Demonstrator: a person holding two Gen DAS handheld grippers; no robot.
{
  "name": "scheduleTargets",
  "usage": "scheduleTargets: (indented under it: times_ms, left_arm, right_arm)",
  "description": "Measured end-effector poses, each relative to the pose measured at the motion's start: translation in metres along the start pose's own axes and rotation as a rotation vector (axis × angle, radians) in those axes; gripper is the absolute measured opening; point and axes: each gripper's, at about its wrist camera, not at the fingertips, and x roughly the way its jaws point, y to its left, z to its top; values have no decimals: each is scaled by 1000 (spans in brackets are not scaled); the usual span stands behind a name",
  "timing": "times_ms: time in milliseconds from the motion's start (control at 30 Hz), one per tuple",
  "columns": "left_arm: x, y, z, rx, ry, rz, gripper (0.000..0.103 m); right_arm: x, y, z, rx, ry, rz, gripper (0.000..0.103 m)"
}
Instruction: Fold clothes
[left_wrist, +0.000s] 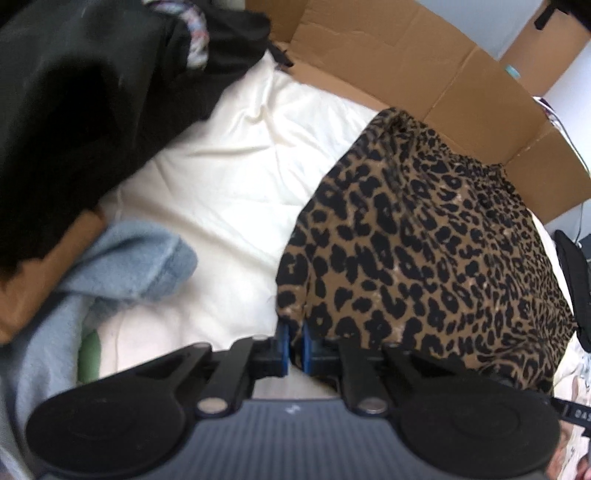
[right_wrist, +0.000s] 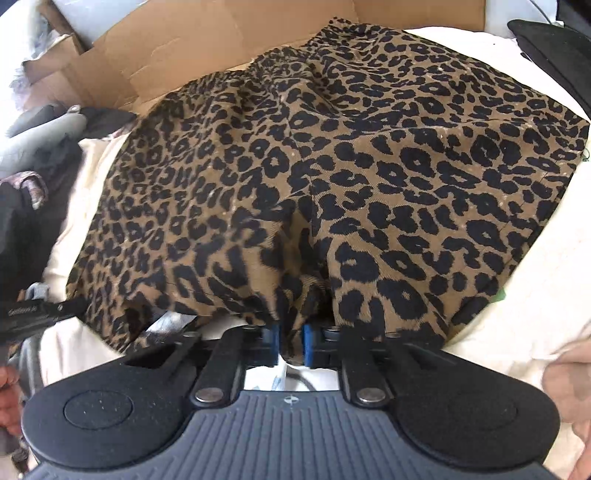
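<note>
A leopard-print garment (left_wrist: 436, 243) lies spread on a cream bedsheet (left_wrist: 229, 177), its far end against a cardboard box. My left gripper (left_wrist: 294, 341) is shut on the garment's near left corner, which hangs over the blue pads. In the right wrist view the same garment (right_wrist: 332, 158) fills the frame. My right gripper (right_wrist: 291, 339) is shut on a bunched fold of its near edge. The left gripper's tip (right_wrist: 44, 312) shows at the garment's left edge.
An open cardboard box (left_wrist: 424, 70) stands behind the garment. A pile of black clothes (left_wrist: 74, 110) lies at the far left, with a light blue fleece (left_wrist: 122, 266) below it. A black object (left_wrist: 576, 288) sits at the right edge of the bed.
</note>
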Motion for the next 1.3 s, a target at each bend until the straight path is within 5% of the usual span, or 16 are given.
scheduleTargets:
  times_ms: [333, 433, 567, 833, 1200, 1267, 1300]
  left_arm:
    - [-49, -21, 38, 28, -79, -6, 7]
    - [-50, -30, 45, 54, -74, 7, 7]
    - [-37, -26, 45, 23, -52, 23, 7]
    - [-16, -20, 37, -2, -29, 32, 7]
    - [-4, -12, 28, -23, -14, 46, 7]
    - [-4, -11, 27, -30, -16, 48, 7]
    - [-5, -11, 26, -32, -18, 49, 7]
  right_arm:
    - [-49, -15, 18, 10, 35, 52, 7]
    - [-56, -23, 20, 23, 27, 27, 16]
    - [-52, -37, 0, 95, 90, 66, 30]
    - [-28, -52, -43, 274, 74, 190, 54]
    - [-7, -68, -46, 483, 14, 228, 59]
    - [0, -74, -45, 538, 24, 241, 53]
    - [5, -77, -45, 559, 35, 254, 37]
